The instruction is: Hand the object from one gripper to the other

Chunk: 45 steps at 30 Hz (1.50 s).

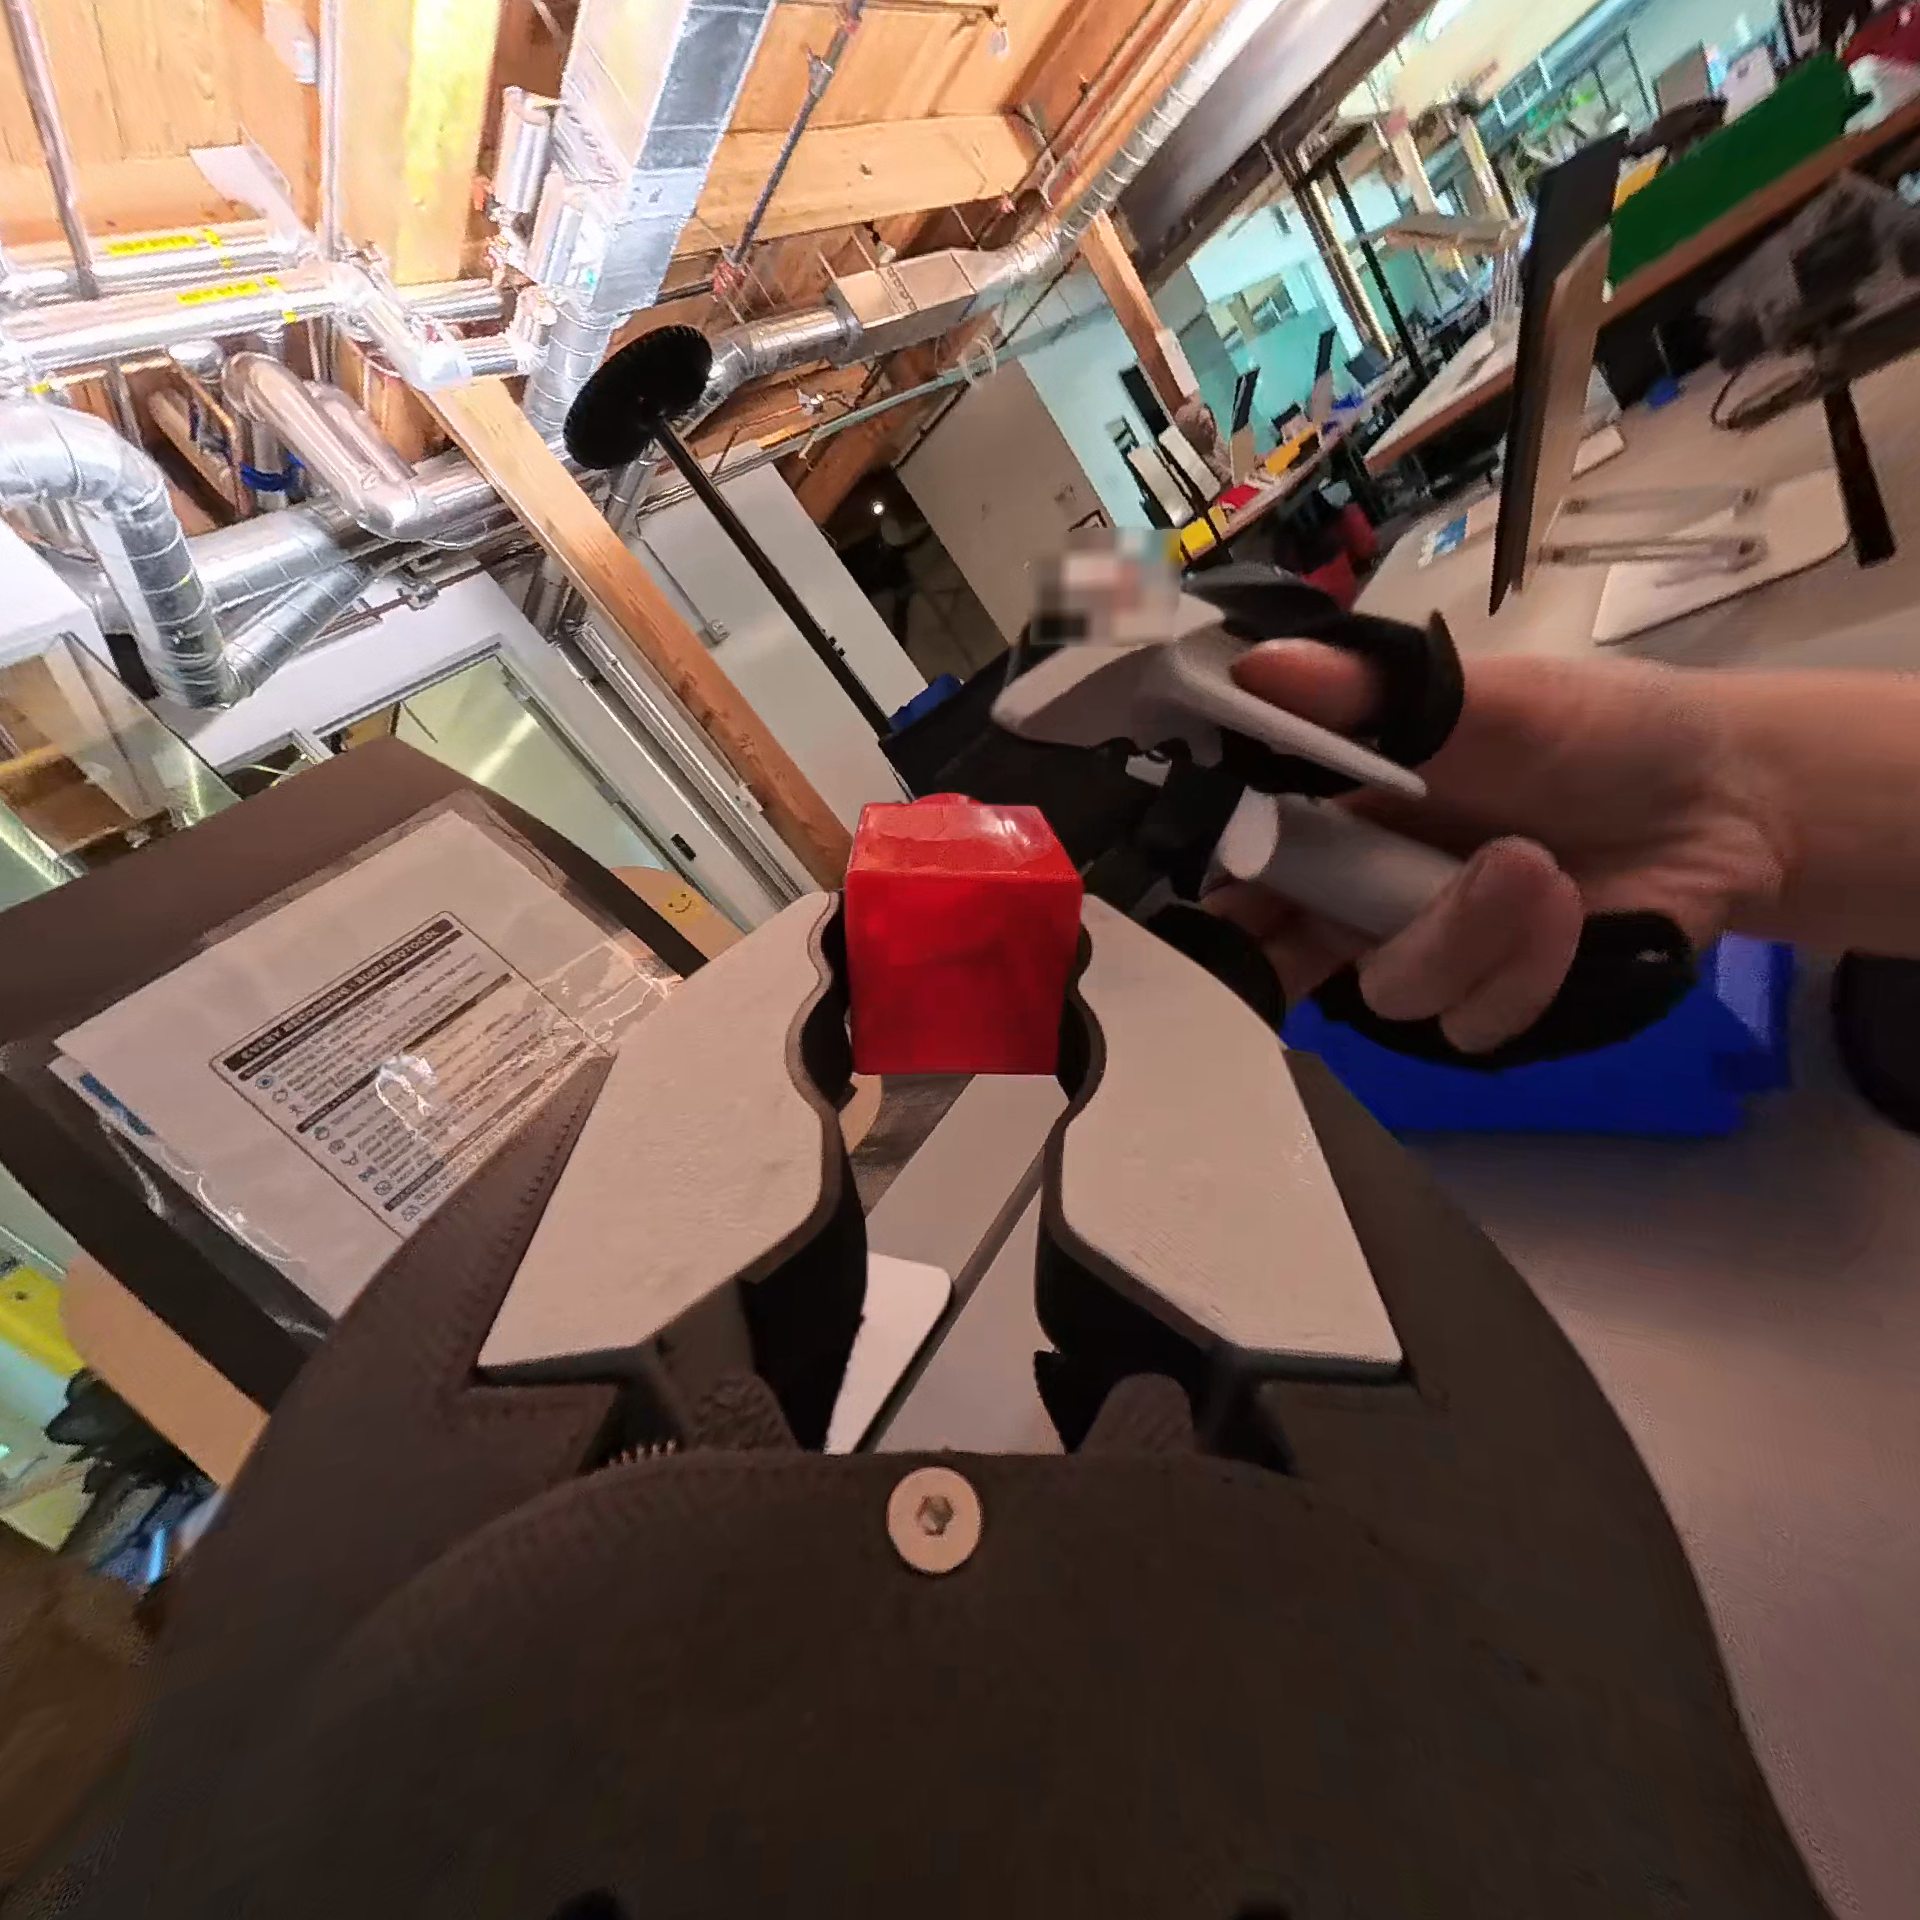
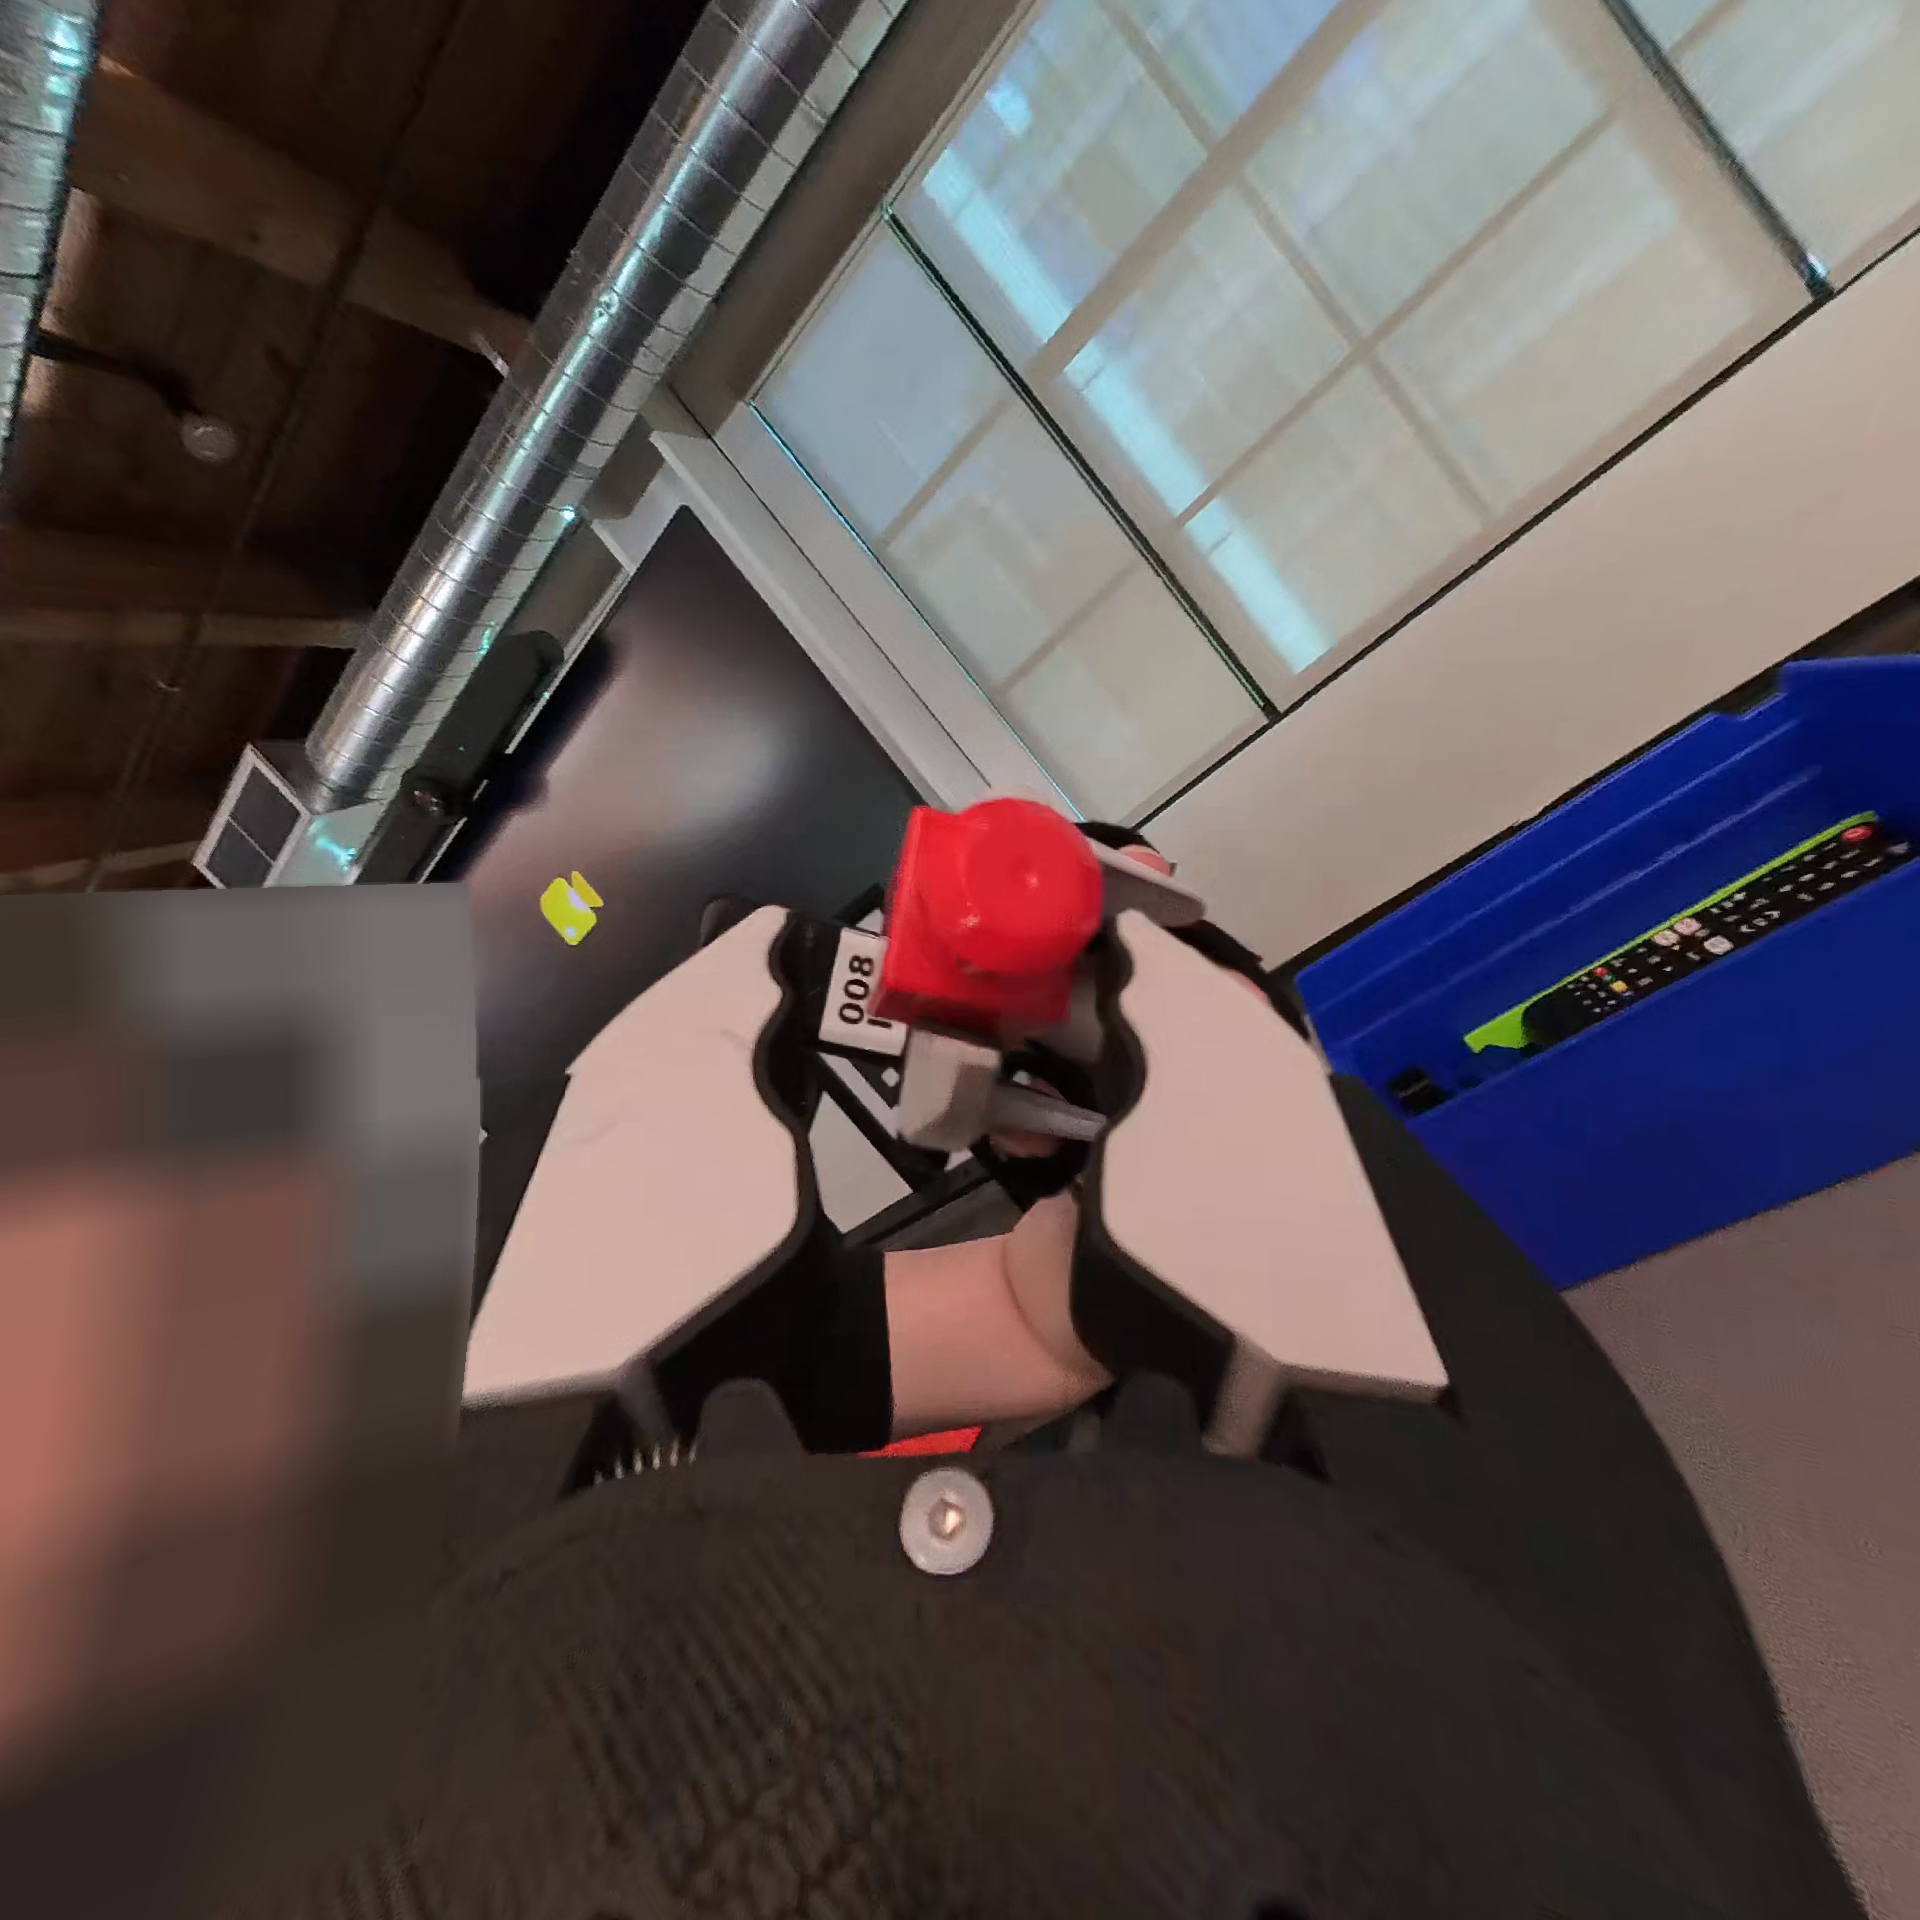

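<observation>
Left claw (image 1: 961,987) grips the glossy red plastic cube with a rounded knob (image 1: 961,940) at its fingertips, lifted in air. Right claw (image 2: 951,1023) stands wide around it, not touching. Next, I judge, right must close before left releases.

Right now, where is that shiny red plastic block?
The shiny red plastic block is clamped between the left gripper fingertips, held in the air. In the right wrist view it sits just beyond the open right gripper.
</observation>
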Each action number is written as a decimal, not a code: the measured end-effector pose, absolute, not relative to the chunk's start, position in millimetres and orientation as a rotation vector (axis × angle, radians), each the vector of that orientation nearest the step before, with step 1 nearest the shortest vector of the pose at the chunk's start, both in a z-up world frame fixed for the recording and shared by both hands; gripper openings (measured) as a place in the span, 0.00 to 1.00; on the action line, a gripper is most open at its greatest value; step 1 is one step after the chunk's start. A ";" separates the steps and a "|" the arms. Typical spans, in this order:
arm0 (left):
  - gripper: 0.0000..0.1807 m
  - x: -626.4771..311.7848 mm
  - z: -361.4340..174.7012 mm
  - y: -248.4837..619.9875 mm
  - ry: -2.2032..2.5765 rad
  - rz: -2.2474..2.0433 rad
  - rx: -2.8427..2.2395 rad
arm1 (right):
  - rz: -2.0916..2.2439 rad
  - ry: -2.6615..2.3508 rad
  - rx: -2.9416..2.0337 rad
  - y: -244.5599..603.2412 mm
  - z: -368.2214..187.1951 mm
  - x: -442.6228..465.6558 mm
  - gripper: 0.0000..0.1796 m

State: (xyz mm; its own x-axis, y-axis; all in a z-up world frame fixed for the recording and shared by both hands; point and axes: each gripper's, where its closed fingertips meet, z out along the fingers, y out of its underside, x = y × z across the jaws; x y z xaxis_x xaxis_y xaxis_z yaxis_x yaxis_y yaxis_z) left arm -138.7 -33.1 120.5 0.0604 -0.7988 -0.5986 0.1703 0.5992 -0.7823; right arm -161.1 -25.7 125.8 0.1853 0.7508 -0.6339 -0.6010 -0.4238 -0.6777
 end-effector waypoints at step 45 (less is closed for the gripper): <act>0.37 -161.5 25.8 -150.1 2.135 -1.198 -0.439 | 1.654 -1.146 -2.019 -137.2 15.0 -191.3 0.21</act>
State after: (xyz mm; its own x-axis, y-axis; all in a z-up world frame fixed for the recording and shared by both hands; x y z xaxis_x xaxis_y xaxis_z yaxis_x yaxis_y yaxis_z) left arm -161.5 -150.1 25.8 -0.7374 -0.5651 -0.3700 0.0213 0.5280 -0.8490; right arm -191.3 -137.2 15.0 0.0243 0.7240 -0.6893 0.3914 -0.6414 -0.6599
